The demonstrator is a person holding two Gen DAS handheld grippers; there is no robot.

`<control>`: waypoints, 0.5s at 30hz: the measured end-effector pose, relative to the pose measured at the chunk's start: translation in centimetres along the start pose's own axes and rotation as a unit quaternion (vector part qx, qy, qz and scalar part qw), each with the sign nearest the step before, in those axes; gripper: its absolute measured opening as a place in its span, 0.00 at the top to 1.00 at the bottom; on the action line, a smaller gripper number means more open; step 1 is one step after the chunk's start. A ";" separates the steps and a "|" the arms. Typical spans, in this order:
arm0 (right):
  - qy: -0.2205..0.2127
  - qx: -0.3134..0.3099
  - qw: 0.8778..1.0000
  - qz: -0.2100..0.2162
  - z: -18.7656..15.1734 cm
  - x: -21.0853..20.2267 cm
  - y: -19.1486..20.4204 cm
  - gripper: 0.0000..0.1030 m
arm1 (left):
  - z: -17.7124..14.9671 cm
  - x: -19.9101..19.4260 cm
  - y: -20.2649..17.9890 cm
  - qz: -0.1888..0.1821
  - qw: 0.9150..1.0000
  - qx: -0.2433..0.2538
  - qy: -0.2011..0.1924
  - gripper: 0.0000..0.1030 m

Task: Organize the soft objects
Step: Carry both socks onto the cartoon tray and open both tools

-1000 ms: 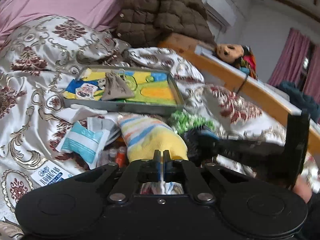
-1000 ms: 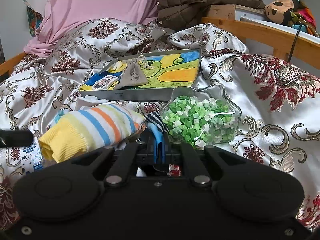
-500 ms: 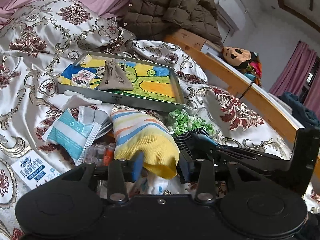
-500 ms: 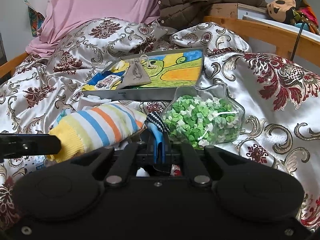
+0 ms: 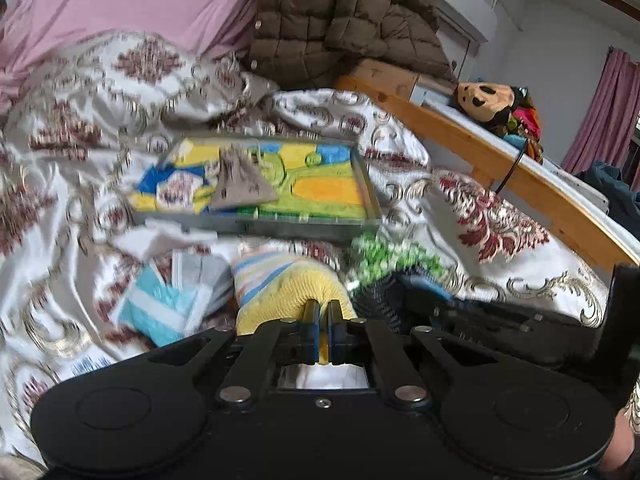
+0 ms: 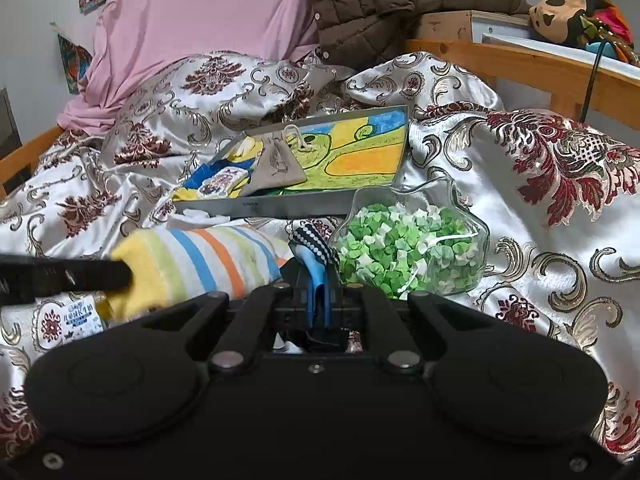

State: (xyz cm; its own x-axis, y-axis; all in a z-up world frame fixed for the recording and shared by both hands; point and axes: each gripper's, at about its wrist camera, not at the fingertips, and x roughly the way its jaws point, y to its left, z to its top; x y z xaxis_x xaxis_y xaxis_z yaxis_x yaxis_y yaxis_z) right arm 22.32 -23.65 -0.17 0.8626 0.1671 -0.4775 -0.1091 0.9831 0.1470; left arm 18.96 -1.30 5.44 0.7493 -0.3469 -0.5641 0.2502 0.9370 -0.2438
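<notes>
Pinching the striped sock [image 5: 280,284] thinly, left gripper [image 5: 320,312] is risking slippage; right gripper [image 6: 319,280], at three o'clock, is clamping dotted fabric [image 6: 310,240].

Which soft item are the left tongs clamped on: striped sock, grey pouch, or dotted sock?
The striped sock: left tongs pinch its yellow cuff. The grey pouch lies untouched in the tray.

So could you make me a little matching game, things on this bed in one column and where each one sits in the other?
Things:
1. grey drawstring cloth pouch
2. clear glass jar of green paper stars
3. striped knitted sock with yellow cuff
4. brown quilted jacket

Places:
A. heaped at the bed's head
B. right of the sock
C. on the colourful picture tray
D. at the left fingers

Pairs: 1-C, 2-B, 3-D, 4-A
</notes>
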 end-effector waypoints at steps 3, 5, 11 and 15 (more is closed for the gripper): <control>-0.006 0.007 1.000 0.002 0.1 -0.5 -0.1 1.00 | 1.7 -1.2 -0.6 0.005 1.000 0.010 -0.013 0.98; -0.012 0.012 1.000 0.004 0.2 -0.8 -0.2 1.00 | 2.8 -1.9 -0.9 0.007 1.000 0.011 -0.021 0.98; -0.055 0.029 0.998 0.029 1.1 -2.1 -1.1 1.00 | 6.0 -2.5 -1.7 0.013 0.999 0.012 -0.042 0.98; -0.108 0.045 0.991 0.063 2.3 -2.4 -2.0 1.00 | 8.3 -2.1 -2.4 0.015 0.998 0.016 -0.059 0.98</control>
State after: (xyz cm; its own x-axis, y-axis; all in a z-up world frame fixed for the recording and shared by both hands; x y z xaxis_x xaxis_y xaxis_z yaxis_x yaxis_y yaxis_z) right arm 21.55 -26.19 2.66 0.9318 0.2580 -0.2554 -0.1861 0.9435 0.2740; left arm 21.92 -2.45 13.76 0.8235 -0.3131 -0.4730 0.2443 0.9483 -0.2024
